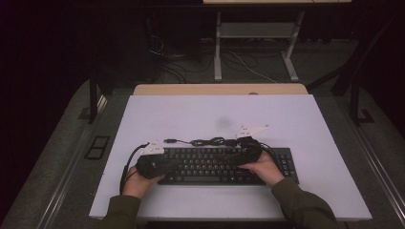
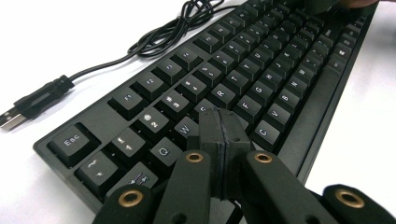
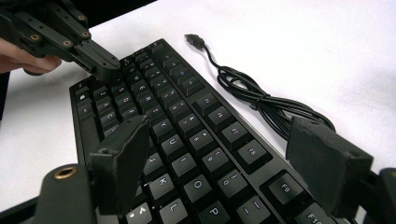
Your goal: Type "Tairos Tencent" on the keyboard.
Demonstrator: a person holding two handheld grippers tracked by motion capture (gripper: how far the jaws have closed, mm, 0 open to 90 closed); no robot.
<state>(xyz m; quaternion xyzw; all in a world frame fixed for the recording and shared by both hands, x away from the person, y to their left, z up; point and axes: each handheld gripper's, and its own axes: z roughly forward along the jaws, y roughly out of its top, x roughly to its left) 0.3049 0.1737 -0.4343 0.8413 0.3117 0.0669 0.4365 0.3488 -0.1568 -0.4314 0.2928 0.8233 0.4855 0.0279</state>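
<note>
Resting across the lower middle of the high view, the black plastic keyboard (image 1: 215, 165) lies flat on the white bench (image 1: 296, 124), long side running left to right. Your left tool (image 2: 223, 128) has its jaws pressed fully together with nothing between them; in the left gripper view the closed tips sit low over the keys near the W and E, at the keyboard's left end, and whether they touch a key cannot be told. Your right tool (image 3: 229, 154) stands with jaws wide apart, holding nothing, one black pad (image 3: 123, 154) at lower left of its frame and the other at lower right, straddling the key rows below. The thin black cable (image 1: 210, 141) lies bunched on the bench just behind the keyboard, its USB plug (image 2: 11, 117) loose at left. Your hands sit at either end of the keyboard.
</note>
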